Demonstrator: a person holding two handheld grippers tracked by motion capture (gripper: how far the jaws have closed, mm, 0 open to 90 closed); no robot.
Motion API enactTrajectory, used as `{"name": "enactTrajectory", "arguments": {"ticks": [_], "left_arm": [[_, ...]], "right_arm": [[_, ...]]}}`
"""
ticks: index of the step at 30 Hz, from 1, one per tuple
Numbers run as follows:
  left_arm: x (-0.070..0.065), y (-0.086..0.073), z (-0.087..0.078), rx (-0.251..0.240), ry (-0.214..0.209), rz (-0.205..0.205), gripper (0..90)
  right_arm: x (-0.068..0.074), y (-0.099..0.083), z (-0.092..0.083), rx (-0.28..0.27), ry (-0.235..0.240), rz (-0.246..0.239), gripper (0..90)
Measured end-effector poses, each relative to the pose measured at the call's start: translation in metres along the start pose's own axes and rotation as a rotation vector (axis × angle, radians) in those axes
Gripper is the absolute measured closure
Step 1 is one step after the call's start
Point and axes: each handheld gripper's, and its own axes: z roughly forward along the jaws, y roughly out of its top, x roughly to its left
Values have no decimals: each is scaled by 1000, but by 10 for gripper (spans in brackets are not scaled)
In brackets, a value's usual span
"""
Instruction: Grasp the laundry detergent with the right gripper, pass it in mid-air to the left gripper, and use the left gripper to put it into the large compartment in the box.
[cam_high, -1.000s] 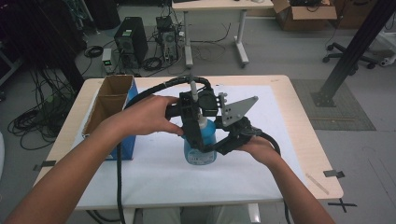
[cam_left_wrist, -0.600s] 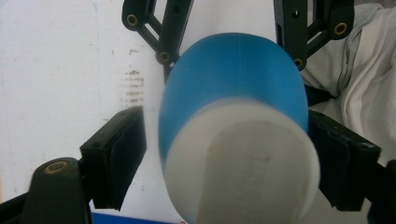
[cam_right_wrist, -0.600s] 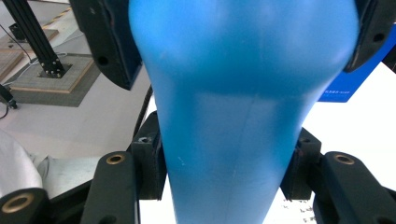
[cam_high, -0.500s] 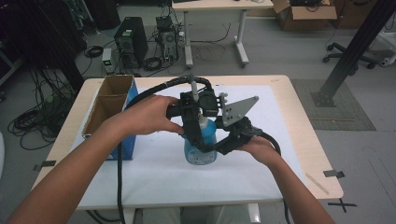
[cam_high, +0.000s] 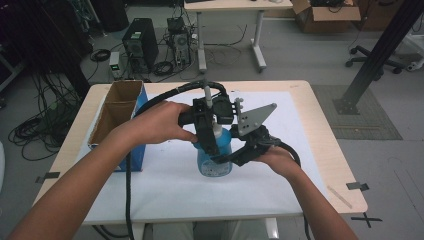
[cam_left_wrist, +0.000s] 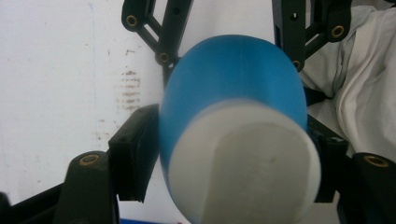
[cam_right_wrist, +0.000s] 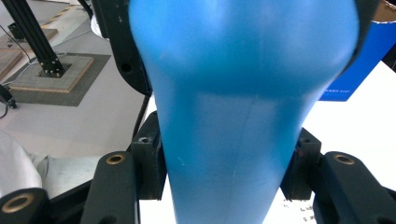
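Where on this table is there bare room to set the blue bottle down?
Bare white mat along the near edge and right of the blue bottle. Crowded at the centre, around both grippers, and left by the cardboard box.

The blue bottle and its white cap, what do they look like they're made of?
Blue bottle: probably plastic, smooth and slightly glossy, with a faint moulded seam down its side. White cap: likely matte plastic, opaque with soft rounded edges, though it is blurred up close.
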Motion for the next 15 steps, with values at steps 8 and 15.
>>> {"name": "enactTrajectory", "arguments": {"ticks": [8, 15], "left_arm": [[-1, 0, 2, -1, -8, 7, 373], [-2, 0, -4, -36, 15, -6, 378]], "right_arm": [[0, -2, 0, 6, -4, 0, 450], [-2, 0, -4, -14, 6, 44, 302]]}}
